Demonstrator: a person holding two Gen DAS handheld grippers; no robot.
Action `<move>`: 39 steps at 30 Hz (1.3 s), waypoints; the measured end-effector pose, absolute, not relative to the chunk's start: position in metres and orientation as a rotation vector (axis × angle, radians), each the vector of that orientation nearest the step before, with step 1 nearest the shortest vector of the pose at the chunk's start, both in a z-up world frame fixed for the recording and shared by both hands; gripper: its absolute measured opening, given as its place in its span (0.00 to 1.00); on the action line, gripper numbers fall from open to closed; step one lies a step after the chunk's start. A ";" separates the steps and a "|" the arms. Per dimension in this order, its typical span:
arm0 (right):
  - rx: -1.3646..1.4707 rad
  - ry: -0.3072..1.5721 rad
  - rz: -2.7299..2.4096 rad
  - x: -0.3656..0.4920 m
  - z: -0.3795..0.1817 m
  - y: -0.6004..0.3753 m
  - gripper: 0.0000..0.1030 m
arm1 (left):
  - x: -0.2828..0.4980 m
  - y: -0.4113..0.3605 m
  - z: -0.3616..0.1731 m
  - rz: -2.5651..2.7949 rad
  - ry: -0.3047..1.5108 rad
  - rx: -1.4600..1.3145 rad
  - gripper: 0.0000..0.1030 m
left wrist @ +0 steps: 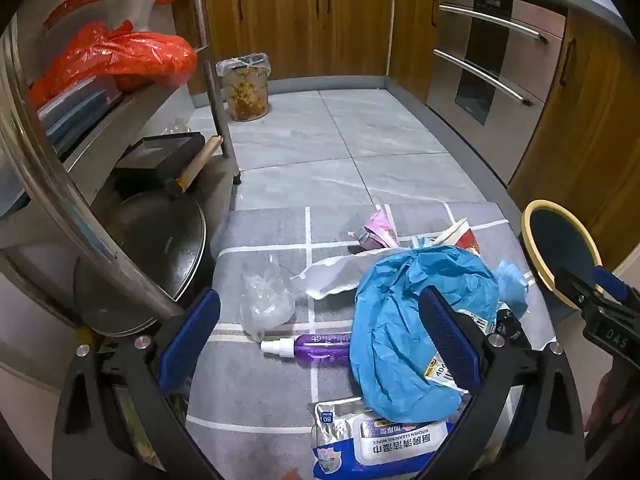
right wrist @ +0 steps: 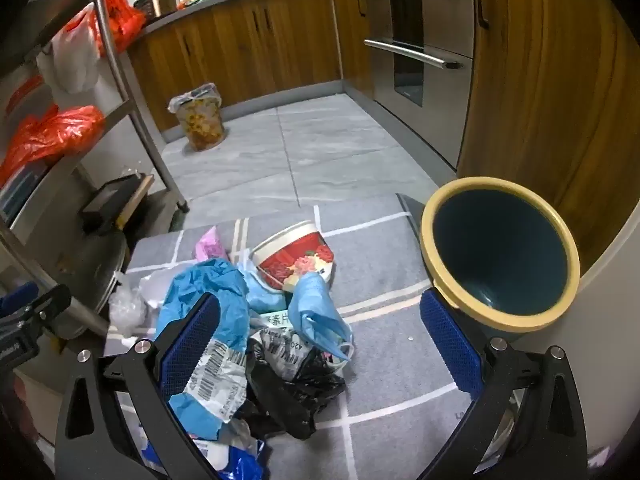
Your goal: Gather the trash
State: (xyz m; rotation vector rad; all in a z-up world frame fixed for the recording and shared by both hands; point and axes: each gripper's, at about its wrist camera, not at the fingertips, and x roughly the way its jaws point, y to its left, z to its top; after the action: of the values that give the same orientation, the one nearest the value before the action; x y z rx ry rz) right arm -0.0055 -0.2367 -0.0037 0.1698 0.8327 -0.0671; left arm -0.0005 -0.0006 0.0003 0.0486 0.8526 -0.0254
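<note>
On the grey grid-lined floor mat (left wrist: 260, 392), heaped trash: crumpled blue plastic bag (left wrist: 404, 320) at centre, clear plastic bag (left wrist: 266, 300) and torn white paper (left wrist: 332, 276) toward the mat's left edge, purple spray bottle (left wrist: 316, 347) lying flat just beside the blue bag, pink wrapper (left wrist: 376, 230) and red-and-white paper cup (right wrist: 294, 258) tipped on its side toward the far edge, kitchen wipes pack (left wrist: 380, 440) at the near edge, black plastic bag (right wrist: 288, 392) and barcode-printed wrapper (right wrist: 218, 376) against the blue bag. At the mat's right edge, dark-blue bin with cream rim (right wrist: 500, 256), upright, mouth unobstructed. Left gripper (left wrist: 320, 348) above the pile, fingers spread wide, holding nothing. Right gripper (right wrist: 320, 356) likewise wide and unladen, right finger (right wrist: 450, 344) just beside the bin rim. Beyond the mat, tiled floor (left wrist: 340, 140), lined waste basket (left wrist: 245, 86) against wooden cabinets (left wrist: 304, 28), steel rack (left wrist: 132, 120) at left.
</note>
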 end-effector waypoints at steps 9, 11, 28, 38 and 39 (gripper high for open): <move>0.179 0.835 -0.057 -0.005 -0.004 -0.236 0.97 | 0.004 0.004 0.002 -0.008 0.873 0.032 0.95; 0.179 0.833 -0.059 -0.005 -0.004 -0.236 0.97 | 0.004 0.009 -0.001 -0.011 0.870 0.024 0.95; 0.182 0.836 -0.056 -0.005 -0.003 -0.236 0.97 | 0.003 0.007 -0.001 -0.012 0.861 0.029 0.95; 0.182 0.838 -0.056 -0.005 -0.004 -0.236 0.97 | 0.003 0.006 0.001 -0.016 0.858 0.028 0.95; 0.182 0.839 -0.056 -0.005 -0.004 -0.236 0.97 | 0.003 0.006 0.001 -0.016 0.858 0.026 0.95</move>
State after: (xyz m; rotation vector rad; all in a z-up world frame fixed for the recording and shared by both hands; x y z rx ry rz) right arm -0.0048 -0.2362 -0.0041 0.1824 0.8385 -0.0565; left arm 0.0029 0.0058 0.0009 0.0262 0.8579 -0.0159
